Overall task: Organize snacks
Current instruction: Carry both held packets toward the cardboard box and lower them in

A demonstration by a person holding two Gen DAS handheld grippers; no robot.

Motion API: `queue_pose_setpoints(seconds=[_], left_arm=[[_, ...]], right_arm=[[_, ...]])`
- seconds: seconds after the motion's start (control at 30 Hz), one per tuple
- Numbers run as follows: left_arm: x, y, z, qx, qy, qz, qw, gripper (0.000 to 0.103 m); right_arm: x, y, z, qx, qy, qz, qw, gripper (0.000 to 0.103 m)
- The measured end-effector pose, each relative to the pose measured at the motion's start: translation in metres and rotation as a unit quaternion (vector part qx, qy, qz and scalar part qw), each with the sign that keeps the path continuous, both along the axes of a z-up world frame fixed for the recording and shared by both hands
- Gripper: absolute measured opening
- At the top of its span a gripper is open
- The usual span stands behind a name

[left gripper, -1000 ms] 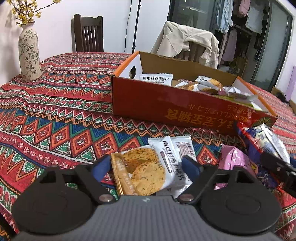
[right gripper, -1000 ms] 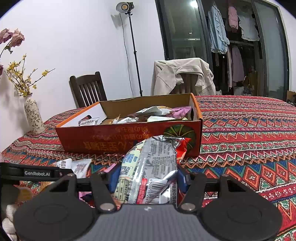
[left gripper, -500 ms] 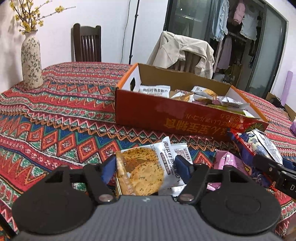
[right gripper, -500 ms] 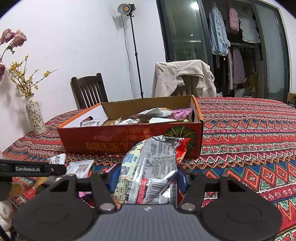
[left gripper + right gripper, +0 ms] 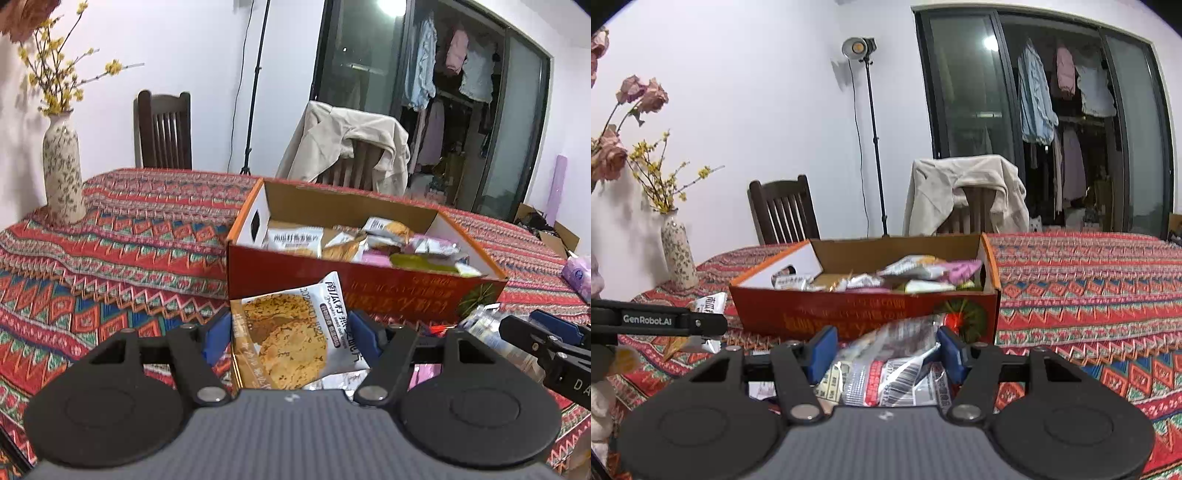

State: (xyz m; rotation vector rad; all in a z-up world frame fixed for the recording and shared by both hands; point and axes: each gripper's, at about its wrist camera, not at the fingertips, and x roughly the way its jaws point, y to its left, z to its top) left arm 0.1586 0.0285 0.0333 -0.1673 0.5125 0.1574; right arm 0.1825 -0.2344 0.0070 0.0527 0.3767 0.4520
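A dining room: white wall, a lamp stand [image 5: 866, 122], two chairs, one draped with a beige jacket [image 5: 351, 144], and a table [image 5: 122, 236] under a red patterned cloth. A vase [image 5: 62, 170] with yellow sprigs stands at the table's far left.

My left gripper [image 5: 291, 334] is clamped on a cookie pack [image 5: 291, 332], blue pads pressing both its edges. A second ago the pack hung low over the cloth with other packets lying under it; now I have it lifted, its top corner overlapping the red front wall of the box [image 5: 369, 284], and I look down into the box more steeply than before. The box, still on the table, holds a heap of snack packets [image 5: 365, 243].

My right gripper [image 5: 884, 350] keeps its grip on a bundle of silvery wrappers [image 5: 894, 354], pinched between the pads. It has risen too and come nearer the box: the box front fills more of the right view, and the bundle's top now crosses it. In the left view that gripper shows at the right edge, just beside mine. A purple tissue pack [image 5: 578, 271] lies at the table's far right.
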Motion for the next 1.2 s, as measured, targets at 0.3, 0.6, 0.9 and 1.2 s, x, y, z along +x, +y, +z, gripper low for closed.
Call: queue_pose_setpoints(seconds=[0.3,0.6,0.9,1.2], left_arm=[[0.003,0.001,0.007,-0.001,-0.01,-0.004,0.9999,0.07],[-0.002,0.01,-0.01,-0.016,0.011,0.001,0.9998,0.07],[-0.006,0.017,-0.013,-0.023,0.011,0.005,0.9997,0.07],[-0.004,0.015,-0.008,-0.02,0.006,0.0,0.9998,0.07]], right_arm=[[0.002,0.002,0.008,-0.008,-0.001,0.006,1.0,0.055],[0.032,0.017,-0.023,-0.052,0.097,0.006,0.994,0.097],[0.038,0.01,-0.036,-0.024,0.135,0.011,0.99,0.064],[0.025,0.004,-0.024,-0.017,0.103,0.006,0.995,0.062]])
